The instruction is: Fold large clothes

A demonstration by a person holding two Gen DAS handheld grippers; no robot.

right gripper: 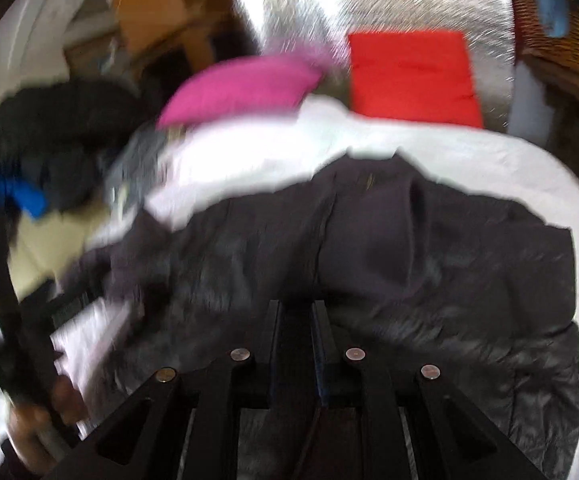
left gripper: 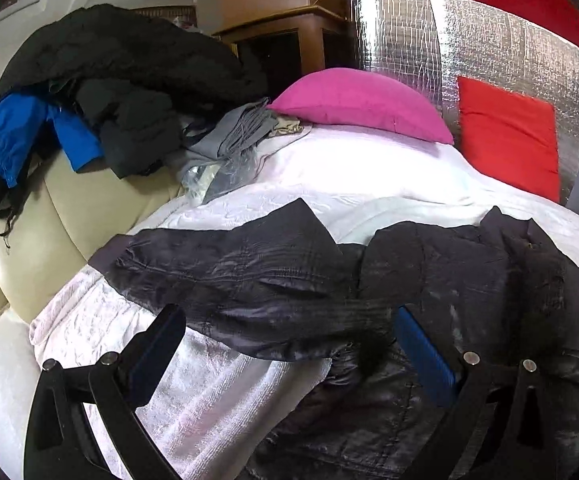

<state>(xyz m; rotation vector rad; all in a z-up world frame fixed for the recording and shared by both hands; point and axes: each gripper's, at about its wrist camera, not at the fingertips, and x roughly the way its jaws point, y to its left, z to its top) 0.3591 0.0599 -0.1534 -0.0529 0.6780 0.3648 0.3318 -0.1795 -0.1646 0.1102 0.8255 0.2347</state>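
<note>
White quilted bedspread [left gripper: 217, 380] covers the surface under me, wrinkled, with a cream padded chair [left gripper: 49, 232] just beside its left edge. Silver foil sheet [left gripper: 489, 48] stands at the far end, a red cushion [left gripper: 509, 136] leaning on it and a pink pillow [left gripper: 361, 104] lying in front. Wooden furniture [left gripper: 289, 28] behind that. On the chair: a heap of dark clothes [left gripper: 129, 72] with a blue garment [left gripper: 29, 132] hanging out, and grey fabric [left gripper: 233, 136] spilling toward the pillow.

Dark shiny jacket [left gripper: 429, 272] lies spread across the near part of the bedspread, one sleeve [left gripper: 225, 264] stretched out to the left, its knit cuff [left gripper: 353, 312] lying between my left fingers.

My left gripper [left gripper: 289, 336]: jaws wide apart, blue pads bare, holding nothing. My right gripper [right gripper: 295, 320]: fingers nearly together over the jacket's body (view heavily blurred; whether cloth is pinched, I cannot tell). No containers seen.
</note>
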